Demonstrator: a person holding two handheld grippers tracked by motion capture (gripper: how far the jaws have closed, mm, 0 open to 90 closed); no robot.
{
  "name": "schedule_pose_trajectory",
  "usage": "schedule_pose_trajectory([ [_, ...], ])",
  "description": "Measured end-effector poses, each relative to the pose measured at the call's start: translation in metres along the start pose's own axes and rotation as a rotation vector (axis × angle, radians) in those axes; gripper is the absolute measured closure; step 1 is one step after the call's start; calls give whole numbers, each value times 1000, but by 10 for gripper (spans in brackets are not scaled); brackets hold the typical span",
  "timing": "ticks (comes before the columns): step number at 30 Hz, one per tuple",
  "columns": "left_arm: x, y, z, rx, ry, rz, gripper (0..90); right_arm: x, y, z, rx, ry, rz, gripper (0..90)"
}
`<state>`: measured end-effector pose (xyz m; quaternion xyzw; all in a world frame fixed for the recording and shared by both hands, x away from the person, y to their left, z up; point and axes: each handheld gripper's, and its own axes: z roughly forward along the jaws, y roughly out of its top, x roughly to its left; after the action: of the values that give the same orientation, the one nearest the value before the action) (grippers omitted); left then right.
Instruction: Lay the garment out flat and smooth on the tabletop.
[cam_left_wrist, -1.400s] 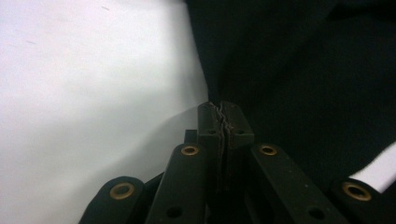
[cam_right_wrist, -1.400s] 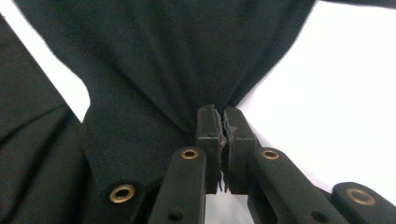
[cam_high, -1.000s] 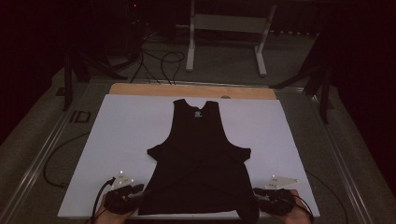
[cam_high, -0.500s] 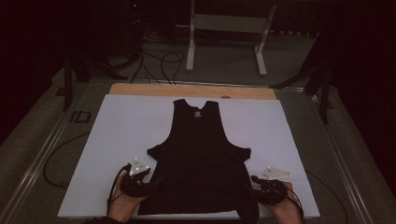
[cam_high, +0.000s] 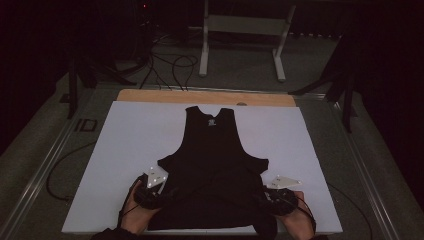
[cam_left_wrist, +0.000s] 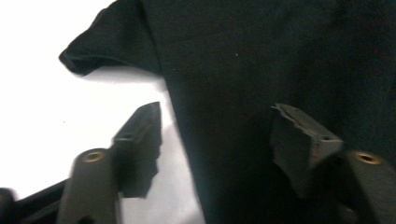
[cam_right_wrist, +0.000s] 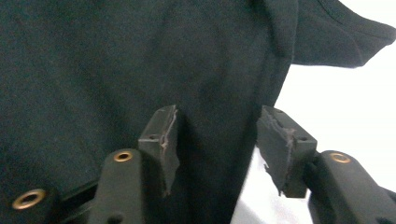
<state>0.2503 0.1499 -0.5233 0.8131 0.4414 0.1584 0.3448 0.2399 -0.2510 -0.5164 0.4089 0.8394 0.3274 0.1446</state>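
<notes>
A black sleeveless shirt (cam_high: 215, 160) lies flat on a white sheet (cam_high: 125, 140), neck at the far end. My left gripper (cam_high: 161, 190) sits at the shirt's lower left side. In the left gripper view the shirt (cam_left_wrist: 280, 46) has its side edge between the jaws of the left gripper (cam_left_wrist: 215, 112), which have just been closing and stand apart, one over the sheet and one over the cloth. My right gripper (cam_high: 263, 193) sits at the lower right side. The right gripper (cam_right_wrist: 219, 114) straddles the other edge of the shirt (cam_right_wrist: 116, 56), open, its jaws widened a moment ago.
The sheet covers a wooden tabletop (cam_high: 200, 96) whose far strip shows. A metal frame stand (cam_high: 240, 40) and cables (cam_high: 170, 65) lie on the dark floor beyond. A cable (cam_high: 60, 170) loops beside the table's left edge. White sheet lies bare on both sides of the shirt.
Both hands have come inward and a little away from the front edge, from beside the shirt's hem onto its lower side edges. The shirt has not shifted.
</notes>
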Motion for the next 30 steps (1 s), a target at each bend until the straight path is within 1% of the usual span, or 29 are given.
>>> schedule_pose_trajectory([
  [2, 2, 0, -1, -5, 2, -12, 474, 0, 1, 1, -2, -5, 4, 525],
  [3, 2, 0, -1, -5, 2, -12, 517, 0, 1, 1, -2, -5, 4, 525],
  [4, 3, -1, -1, -10, 2, -18, 517, 0, 1, 1, -4, -7, 11, 556],
  [7, 3, -1, -1, -12, -7, -17, 604, -1, 3, 3, -9, -9, 20, 627],
  [9, 2, -1, -2, -12, -18, -10, 643, 0, 4, 3, -7, -7, 13, 679],
  [11, 0, -1, -2, -8, -27, -6, 699, 2, 4, 3, -6, 7, 4, 752],
  [12, -1, 0, -2, -7, -41, -4, 723, 3, 4, 3, -5, 15, -2, 784],
  [13, -1, 0, -2, -4, -63, -9, 772, 4, 4, 3, -4, 22, -7, 815],
  [14, -2, 0, -2, -3, -73, -11, 799, 4, 4, 3, -2, 32, -10, 835],
  [16, -3, 0, -3, 10, -108, -16, 854, 5, 4, 2, 3, 49, -14, 845],
  [18, -7, -1, -5, 22, -135, -22, 860, 5, 3, 1, 3, 67, -10, 847],
  [19, -9, -3, -7, 32, -161, -27, 861, 5, 2, 1, 3, 77, -5, 847],
  [22, -16, -8, -14, 56, -206, -19, 862, 6, 1, -1, 3, 101, 6, 847],
  [24, -21, -12, -19, 74, -229, -10, 863, 6, 0, -1, 1, 114, 8, 847],
  [25, -23, -14, -21, 78, -239, -13, 864, 6, -1, -2, 1, 122, 11, 846],
  [28, -26, -22, -30, 93, -258, -15, 865, 8, -3, -4, 8, 153, 14, 846],
  [30, -28, -27, -36, 100, -243, -11, 864, 11, -4, -5, 16, 171, 3, 846],
])
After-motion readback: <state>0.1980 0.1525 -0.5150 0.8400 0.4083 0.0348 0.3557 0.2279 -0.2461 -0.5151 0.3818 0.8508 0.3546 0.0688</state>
